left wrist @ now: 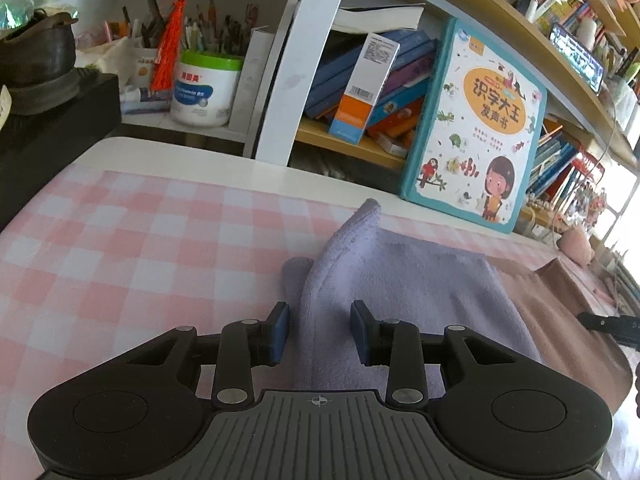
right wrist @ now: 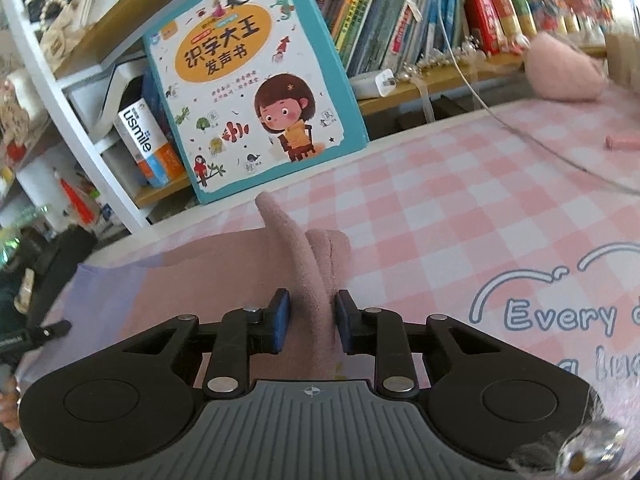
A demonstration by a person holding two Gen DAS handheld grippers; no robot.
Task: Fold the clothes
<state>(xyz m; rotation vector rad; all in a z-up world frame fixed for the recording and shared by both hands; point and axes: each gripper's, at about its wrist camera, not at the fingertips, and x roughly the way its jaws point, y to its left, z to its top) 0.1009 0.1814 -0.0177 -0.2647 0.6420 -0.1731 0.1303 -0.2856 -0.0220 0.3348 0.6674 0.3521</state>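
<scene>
A soft cloth lies on the pink checked tablecloth (left wrist: 120,240), lavender on one side (left wrist: 400,280) and dusty pink on the other (right wrist: 224,276). My left gripper (left wrist: 320,330) is open over the lavender edge. A raised fold runs between its blue pads (left wrist: 280,332), and they do not press on it. My right gripper (right wrist: 312,320) is shut on an upright ridge of the pink part (right wrist: 296,256), which rises from between the pads. The tip of the right gripper shows at the right edge of the left wrist view (left wrist: 608,326).
A teal children's book (left wrist: 476,128) leans on the bookshelf just behind the cloth. A black box (left wrist: 52,136) and a white tin (left wrist: 206,88) stand at the back left. A cable (right wrist: 520,132) and a pink fluffy item (right wrist: 564,68) lie at the right.
</scene>
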